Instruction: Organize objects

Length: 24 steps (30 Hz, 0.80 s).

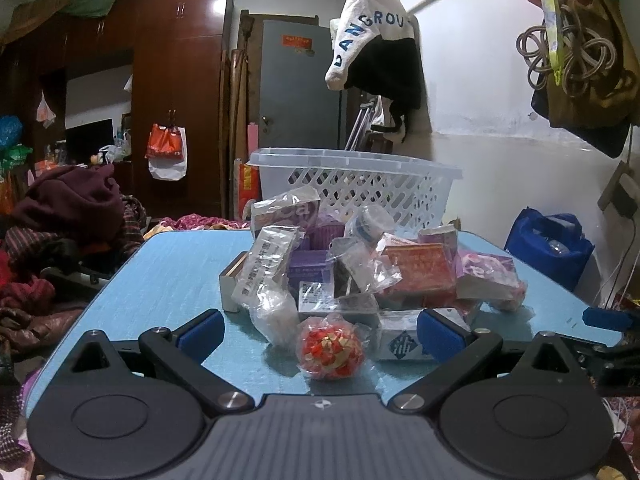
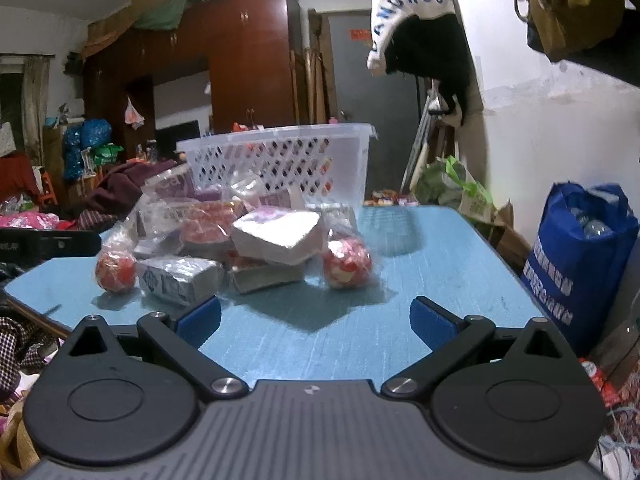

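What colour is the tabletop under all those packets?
Light blue tabletop, clearest in the right wrist view.

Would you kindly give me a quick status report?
Left gripper and right gripper open, empty. Pile on table, basket behind. Wrapped ball nearest left gripper. Nothing blocking.

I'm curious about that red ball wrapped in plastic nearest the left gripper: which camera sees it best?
The left wrist view: the red ball sits close, centred between the open left gripper fingers. The right wrist view shows it smaller, at the pile's left edge.

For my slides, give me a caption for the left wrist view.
Open left gripper faces a wrapped red ball before piled packets, white basket behind.
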Motion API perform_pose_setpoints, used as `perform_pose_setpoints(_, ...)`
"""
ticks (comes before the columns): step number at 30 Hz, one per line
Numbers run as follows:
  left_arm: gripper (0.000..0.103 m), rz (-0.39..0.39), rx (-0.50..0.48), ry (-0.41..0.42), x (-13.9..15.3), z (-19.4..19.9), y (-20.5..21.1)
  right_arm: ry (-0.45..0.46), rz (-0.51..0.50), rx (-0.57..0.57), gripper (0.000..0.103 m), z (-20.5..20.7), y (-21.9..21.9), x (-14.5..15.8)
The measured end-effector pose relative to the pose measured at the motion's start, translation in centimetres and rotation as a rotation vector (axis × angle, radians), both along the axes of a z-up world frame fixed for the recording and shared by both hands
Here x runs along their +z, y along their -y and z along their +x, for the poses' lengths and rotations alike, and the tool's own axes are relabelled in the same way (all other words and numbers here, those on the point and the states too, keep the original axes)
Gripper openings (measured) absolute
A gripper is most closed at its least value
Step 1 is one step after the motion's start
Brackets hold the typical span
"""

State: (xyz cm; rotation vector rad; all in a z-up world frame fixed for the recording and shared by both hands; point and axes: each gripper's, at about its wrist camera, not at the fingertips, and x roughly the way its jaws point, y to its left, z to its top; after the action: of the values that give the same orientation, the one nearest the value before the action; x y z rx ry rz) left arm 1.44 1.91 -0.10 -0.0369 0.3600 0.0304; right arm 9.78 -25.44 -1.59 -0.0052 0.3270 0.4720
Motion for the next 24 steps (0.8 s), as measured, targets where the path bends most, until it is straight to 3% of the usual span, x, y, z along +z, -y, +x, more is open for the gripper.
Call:
perform_pose_setpoints(9, 0.103, 0.004, 0.006, 0.036, -0.1, -0.39, 0.07, 0.06, 0.052, 0.019, 0.103, -0.46, 0.25, 0.54)
perform_pose_setpoints(17, 0.102, -0.007, 0.006, 0.025, -0.32, -0.15, -0.31, 0.015, 0.099, 0.044, 0.103, -0.11, 0.66, 0.51)
perform_pose_setpoints(24, 0.102, -0.006, -0.004, 0.034, -0.19, -0.5, -0.36, 0.045, 0.073, 0.036, 0.103, -0.8, 0.42, 0.97)
